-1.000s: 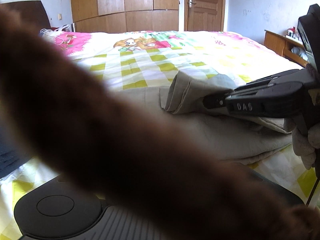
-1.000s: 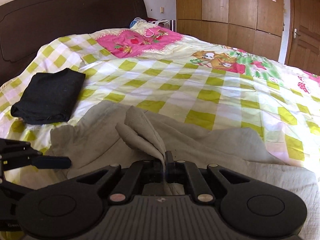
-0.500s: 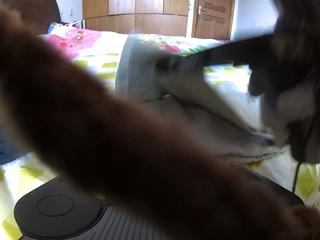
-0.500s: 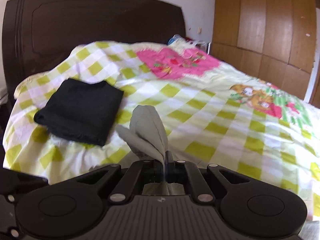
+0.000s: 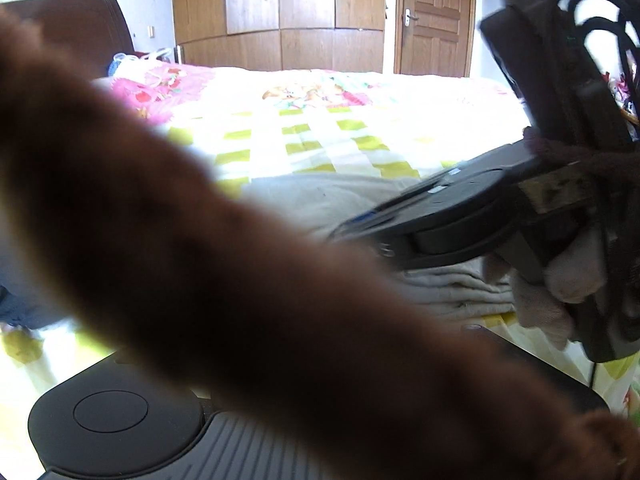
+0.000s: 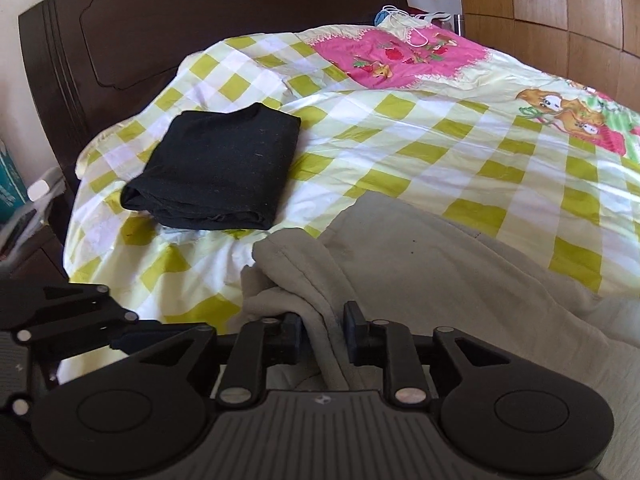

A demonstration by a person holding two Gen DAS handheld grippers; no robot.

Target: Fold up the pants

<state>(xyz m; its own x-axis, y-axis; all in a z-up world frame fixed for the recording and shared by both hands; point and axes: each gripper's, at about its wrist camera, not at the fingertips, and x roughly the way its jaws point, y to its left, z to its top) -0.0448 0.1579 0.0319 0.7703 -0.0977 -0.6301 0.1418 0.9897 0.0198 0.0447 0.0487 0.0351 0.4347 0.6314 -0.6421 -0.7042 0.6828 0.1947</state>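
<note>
Bedroom setting: bed with a yellow-green and white checked bedspread (image 6: 440, 140), dark wooden headboard (image 6: 200, 12) at one end, wooden wardrobe (image 5: 280, 16) and door (image 5: 434, 20) along the far wall.

Pants (image 6: 420, 264): pale grey-beige, soft knit-looking fabric, lying on the near part of the bedspread. In the right wrist view the visible long axis runs from the bunched end at lower centre out toward the right edge of frame, roughly along the near side of the bed. That bunched end has a stitched hem rolled over on itself and points toward the headboard side. In the left wrist view the pants (image 5: 340, 196) show stacked layers along the near edge, so they are folded at least once; the upper surface is fairly smooth with faint creases.

Right gripper (image 6: 323, 330): fingers spread apart, a ridge of the fabric standing in the gap between them; pads not pressing the cloth, so grip is released.

Left gripper (image 6: 92, 320): seen at lower left of the right wrist view, over the bedspread, apart from the pants. Its own camera is mostly blocked by a blurred brown sleeve (image 5: 200, 260); cannot tell whether its fingers are spread or closed.

Folded black garment (image 6: 216, 168) lies near the headboard, well apart from the pants.
</note>
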